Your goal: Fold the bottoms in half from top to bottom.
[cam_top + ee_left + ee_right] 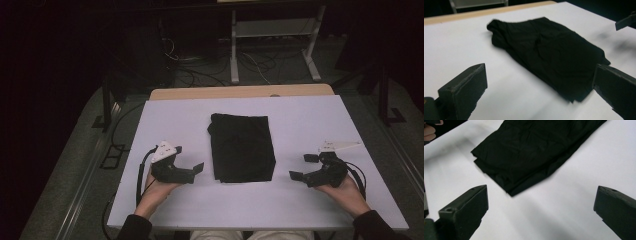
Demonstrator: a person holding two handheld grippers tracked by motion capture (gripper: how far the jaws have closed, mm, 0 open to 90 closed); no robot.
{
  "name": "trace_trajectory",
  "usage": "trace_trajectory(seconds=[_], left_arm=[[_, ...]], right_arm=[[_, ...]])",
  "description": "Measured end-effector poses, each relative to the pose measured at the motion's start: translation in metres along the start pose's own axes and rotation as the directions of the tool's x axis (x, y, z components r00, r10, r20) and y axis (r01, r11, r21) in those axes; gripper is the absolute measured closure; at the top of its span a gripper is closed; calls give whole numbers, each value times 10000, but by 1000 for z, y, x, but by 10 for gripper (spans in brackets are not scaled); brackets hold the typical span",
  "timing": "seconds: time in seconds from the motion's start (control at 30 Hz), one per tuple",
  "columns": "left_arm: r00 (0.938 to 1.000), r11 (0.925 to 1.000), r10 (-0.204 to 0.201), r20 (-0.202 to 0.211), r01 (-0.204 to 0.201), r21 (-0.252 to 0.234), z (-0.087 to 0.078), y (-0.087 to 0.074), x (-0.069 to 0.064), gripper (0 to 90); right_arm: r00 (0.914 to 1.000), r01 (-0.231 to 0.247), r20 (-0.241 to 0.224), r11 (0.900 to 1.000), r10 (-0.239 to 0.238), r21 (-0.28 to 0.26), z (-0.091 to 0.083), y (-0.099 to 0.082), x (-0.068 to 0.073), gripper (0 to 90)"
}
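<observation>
Left claw (192,172): in my left hand (156,192), resting low on the white bench (300,210), jaws spread wide with nothing between them. It points inward, toward the middle of the bench. From the left gripper view the two black jaws frame the near corner of the cloth, which lies ahead and slightly to the far side, near but not touching.

Centre: the folded black cloth (242,147) lies flat on the bench, between my two claws. It is folded to a rough rectangle, long axis running away from me, from the near edge toward the far wooden strip (240,92). Far left corner is bunched and rumpled (looks like a thicker fold there); near edge shows stacked layers in the right gripper view (524,157).

Right claw (300,167): in my right hand (345,192), also on the bench, also gaping wide and empty, pointing inward at the cloth's near right corner. Gap to the cloth looks a little greater than on the left side.

Judgement: both claws sit level with the near short edge, one on each flank, so the cloth lies inboard of each. The left is the nearer. Any grasp turns on closing sideways onto the long edges or near corners; the layered near edge could split if only the top ply is pinched.
</observation>
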State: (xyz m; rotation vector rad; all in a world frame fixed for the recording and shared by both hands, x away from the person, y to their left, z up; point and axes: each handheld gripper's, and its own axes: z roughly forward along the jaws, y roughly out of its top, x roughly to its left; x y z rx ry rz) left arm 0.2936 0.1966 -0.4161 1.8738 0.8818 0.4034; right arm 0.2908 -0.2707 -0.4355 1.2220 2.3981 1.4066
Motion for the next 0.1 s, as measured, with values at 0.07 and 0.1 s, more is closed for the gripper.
trace_trajectory(seconds=[0.07, 0.1], left_arm=[[10000, 10000, -11, 17, 11, 37, -1, -3, -1, 0], [10000, 10000, 28, 23, -28, 71, -2, -4, -1, 0]], right_arm=[[10000, 38, -33, 10000, -38, 11, -1, -4, 1, 0], [10000, 73, -28, 10000, -73, 2, -2, -5, 2, 0]])
